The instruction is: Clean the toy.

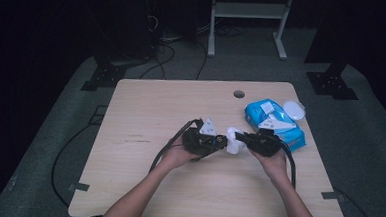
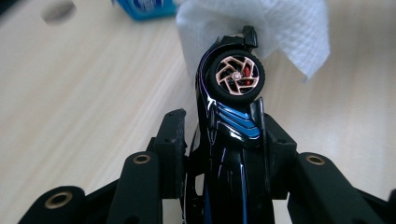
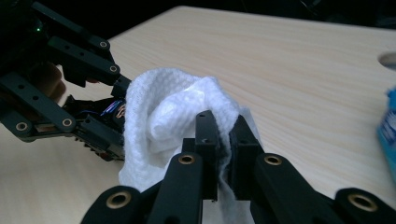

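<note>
A black toy car [image 2: 233, 140] with blue stripes and a rose-gold wheel [image 2: 236, 74] stands nose-up between the jaws of my left gripper [image 2: 219, 126], which is shut on its body. Just past the wheel hangs a white wipe [image 2: 280, 28]. My right gripper [image 3: 223, 126] is shut on that bunched wipe [image 3: 159, 107], whose folds lie against the car [image 3: 109, 108] in the left gripper [image 3: 100, 116]. In the high view both grippers meet over the middle of the table, left gripper [image 1: 220, 140] facing right gripper [image 1: 240, 137], with the wipe [image 1: 233, 140] between them.
A blue pack of wipes [image 1: 275, 124] lies right behind the right hand, with a white round lid [image 1: 294, 110] beside it. The wooden table [image 1: 145, 116] has a cable hole [image 1: 239, 94] near its far edge. Cables trail from both grippers across the tabletop.
</note>
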A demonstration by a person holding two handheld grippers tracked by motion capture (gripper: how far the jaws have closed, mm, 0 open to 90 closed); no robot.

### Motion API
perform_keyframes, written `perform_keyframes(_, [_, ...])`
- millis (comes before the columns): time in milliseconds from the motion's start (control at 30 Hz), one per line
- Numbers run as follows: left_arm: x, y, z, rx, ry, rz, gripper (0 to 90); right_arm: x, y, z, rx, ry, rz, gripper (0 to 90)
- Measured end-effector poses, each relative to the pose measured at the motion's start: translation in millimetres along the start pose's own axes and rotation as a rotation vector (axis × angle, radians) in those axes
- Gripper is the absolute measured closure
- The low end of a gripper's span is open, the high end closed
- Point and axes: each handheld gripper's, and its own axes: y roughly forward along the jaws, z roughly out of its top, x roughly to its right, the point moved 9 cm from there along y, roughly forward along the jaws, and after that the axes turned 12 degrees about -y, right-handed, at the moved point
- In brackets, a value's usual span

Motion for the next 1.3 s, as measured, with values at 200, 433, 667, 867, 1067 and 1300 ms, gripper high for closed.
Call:
perform_keyframes(200, [6.1,-23.4,-1.2,0.094,0.010,0.007,59.0,-36.1,-1.0,35.5,0.063,-0.091,0.089,84.2])
perform_keyframes(433, [4.1,-36.4,-5.1,0.125,0.005,-0.004,59.0,-36.3,4.0,36.0,0.064,-0.090,0.086,84.2])
perform_keyframes(667, [4.1,-38.4,-3.8,0.151,-0.021,-0.031,59.0,-29.1,16.5,9.7,0.008,-0.034,0.087,84.2])
perform_keyframes(867, [6.6,-34.0,-5.6,0.143,-0.018,-0.035,59.0,-35.8,5.2,30.7,0.072,-0.052,0.081,84.4])
perform_keyframes(1067, [5.0,-41.1,-0.5,0.176,-0.022,-0.033,59.1,-34.0,4.1,31.0,0.080,-0.049,0.083,84.3])
perform_keyframes(1300, [1.9,-40.2,-3.1,0.177,-0.043,-0.045,59.1,-31.6,15.7,14.4,0.029,-0.024,0.086,84.3])
